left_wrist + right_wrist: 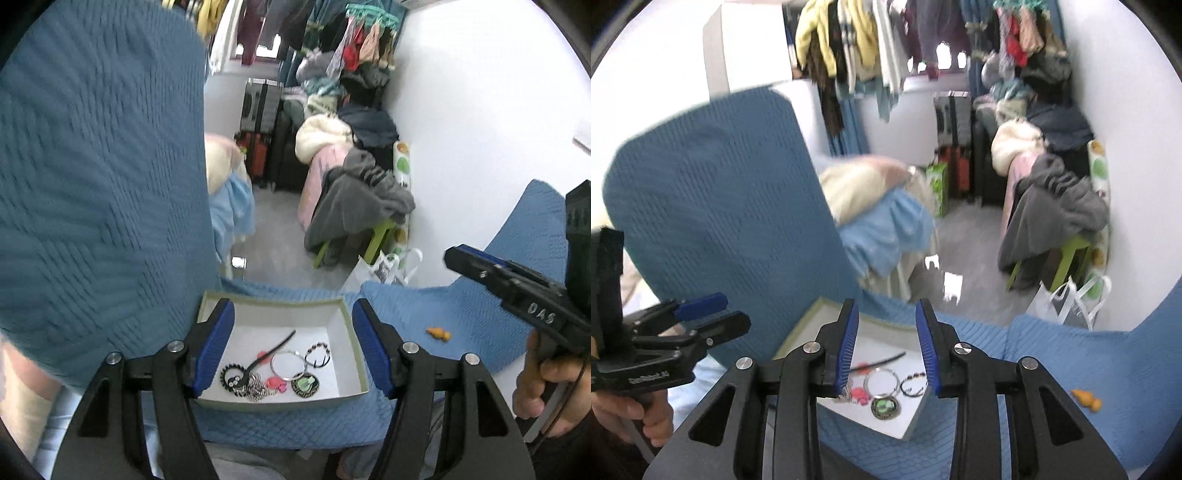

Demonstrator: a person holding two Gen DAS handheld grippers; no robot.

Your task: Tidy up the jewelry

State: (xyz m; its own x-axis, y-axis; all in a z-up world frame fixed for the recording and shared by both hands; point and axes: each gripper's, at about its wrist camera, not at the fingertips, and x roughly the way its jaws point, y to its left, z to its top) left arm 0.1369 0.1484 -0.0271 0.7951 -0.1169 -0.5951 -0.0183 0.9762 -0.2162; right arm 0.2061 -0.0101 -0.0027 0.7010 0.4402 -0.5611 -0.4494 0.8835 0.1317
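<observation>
Between the spread, empty left gripper [293,349] fingers, the shallow white cardboard box [347,314] holds tangled jewelry: thin silver hoop [287,364], black beaded bracelet [317,355] (light, slippery; pinch the rim). Right gripper [886,349] likewise parted, empty.

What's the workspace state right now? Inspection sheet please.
Surface: blue quilted cover, tray resting on it.
Job's things: inside the tray, silver hoop, beaded bracelet, round pendant, pink pieces, black stick, bunched toward the near side.
Clutter: orange piece on the cover, outside the tray.
Grippers: left hand-held gripper open above the tray; right hand-held gripper open, empty.
Cables: one by the right hand.
Surroundings: hanging clothes, suitcases, grey garment on a stool.
</observation>
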